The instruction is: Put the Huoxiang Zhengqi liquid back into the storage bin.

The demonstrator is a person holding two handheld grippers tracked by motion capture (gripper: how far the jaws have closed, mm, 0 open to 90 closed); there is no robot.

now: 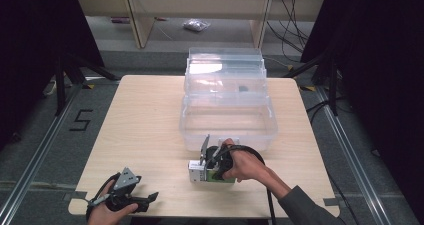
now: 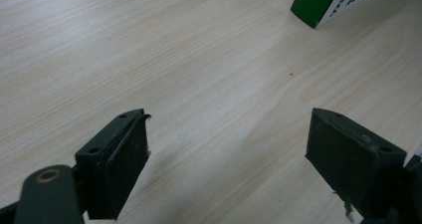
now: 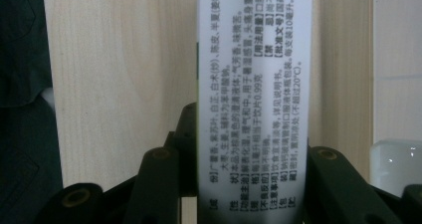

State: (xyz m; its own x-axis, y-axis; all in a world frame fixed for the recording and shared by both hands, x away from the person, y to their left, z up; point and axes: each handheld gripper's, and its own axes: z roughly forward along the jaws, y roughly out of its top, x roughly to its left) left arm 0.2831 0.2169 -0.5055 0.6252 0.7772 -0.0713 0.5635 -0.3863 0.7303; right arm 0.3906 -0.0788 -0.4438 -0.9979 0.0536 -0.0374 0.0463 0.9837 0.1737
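Observation:
A small carton [image 1: 199, 174], white with a green side, lies on the wooden table [image 1: 145, 135] just in front of a clear plastic bin [image 1: 270, 133]. My right gripper [image 1: 212, 166] is shut on it from above. In the right gripper view the carton's white printed face [image 3: 254, 84] runs up between both black fingers [image 3: 159, 184]. My left gripper [image 1: 146, 200] rests open near the table's front left corner, holding nothing. In the left gripper view its gripper [image 2: 229, 154] stands wide apart over bare wood, and the carton's green corner [image 2: 318, 2] shows at the top right.
The bin's clear lid [image 1: 225, 67] stands open behind it at the table's far edge, with a small dark item [image 1: 243, 89] inside. Black stands and cables flank the table. A taped "5" [image 1: 80, 120] marks the floor on the left.

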